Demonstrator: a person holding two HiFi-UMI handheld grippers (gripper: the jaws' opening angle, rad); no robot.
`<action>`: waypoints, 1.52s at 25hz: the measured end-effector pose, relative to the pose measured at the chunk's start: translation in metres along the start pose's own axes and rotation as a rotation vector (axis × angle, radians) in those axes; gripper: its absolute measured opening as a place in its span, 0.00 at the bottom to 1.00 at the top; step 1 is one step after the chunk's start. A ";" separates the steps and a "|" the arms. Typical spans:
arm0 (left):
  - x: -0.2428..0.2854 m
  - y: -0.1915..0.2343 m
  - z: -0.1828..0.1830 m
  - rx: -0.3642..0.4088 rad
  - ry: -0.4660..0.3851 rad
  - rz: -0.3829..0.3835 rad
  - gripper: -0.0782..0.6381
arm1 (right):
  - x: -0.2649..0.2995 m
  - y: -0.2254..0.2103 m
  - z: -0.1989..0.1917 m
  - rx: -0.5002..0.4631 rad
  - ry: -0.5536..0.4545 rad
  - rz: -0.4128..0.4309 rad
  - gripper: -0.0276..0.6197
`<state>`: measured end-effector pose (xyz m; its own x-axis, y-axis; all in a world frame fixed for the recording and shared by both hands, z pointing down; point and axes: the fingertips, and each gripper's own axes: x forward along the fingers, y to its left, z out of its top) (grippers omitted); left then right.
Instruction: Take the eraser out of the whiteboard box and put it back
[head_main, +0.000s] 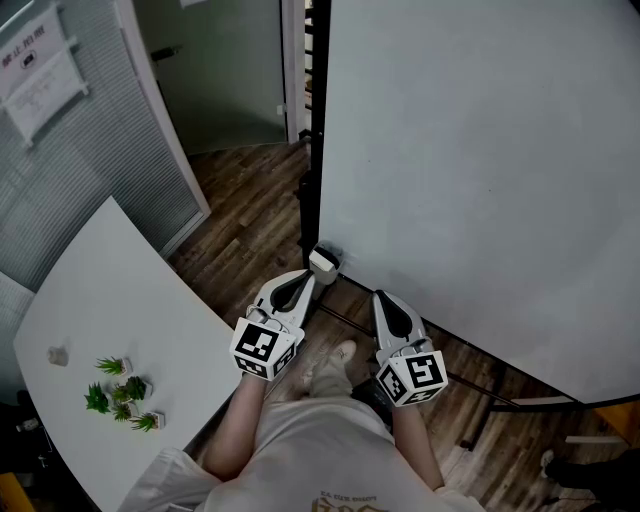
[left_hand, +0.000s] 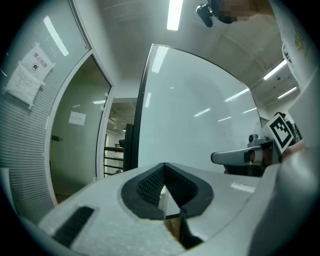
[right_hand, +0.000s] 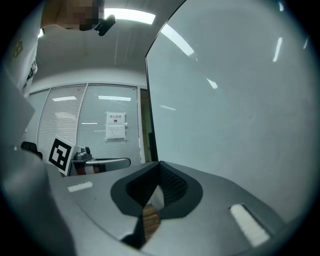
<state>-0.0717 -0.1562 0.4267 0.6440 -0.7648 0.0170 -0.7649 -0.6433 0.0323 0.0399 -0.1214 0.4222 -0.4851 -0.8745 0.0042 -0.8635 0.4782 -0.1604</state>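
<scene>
Left gripper (head_main: 303, 283) and right gripper (head_main: 384, 298) are hovering by the whiteboard box (head_main: 323, 261), jaws pinched together on nothing. Eraser isn't showing, I'm guessing it's inside. Grab's looking not yet begun: jaws need opening first.

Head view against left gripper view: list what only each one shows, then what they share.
Head view only: the white table with small green plants, the person's shoe, and a small white box at the whiteboard's lower corner. Left gripper view only: the ceiling light, and the left tongs' ribbed pads meeting with nothing between them. Both: the whiteboard and the right tongs.
</scene>
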 end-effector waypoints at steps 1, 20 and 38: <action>0.000 0.000 0.000 0.000 0.001 0.001 0.10 | 0.000 0.000 0.000 -0.001 0.001 0.000 0.06; 0.002 0.004 -0.005 -0.011 0.014 0.003 0.10 | 0.003 0.004 -0.005 -0.047 0.045 0.005 0.06; 0.000 0.008 -0.004 -0.022 0.003 0.018 0.10 | 0.002 0.005 -0.004 -0.048 0.035 0.006 0.06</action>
<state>-0.0779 -0.1611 0.4311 0.6300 -0.7763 0.0205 -0.7761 -0.6284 0.0535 0.0342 -0.1206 0.4255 -0.4940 -0.8686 0.0378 -0.8658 0.4874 -0.1134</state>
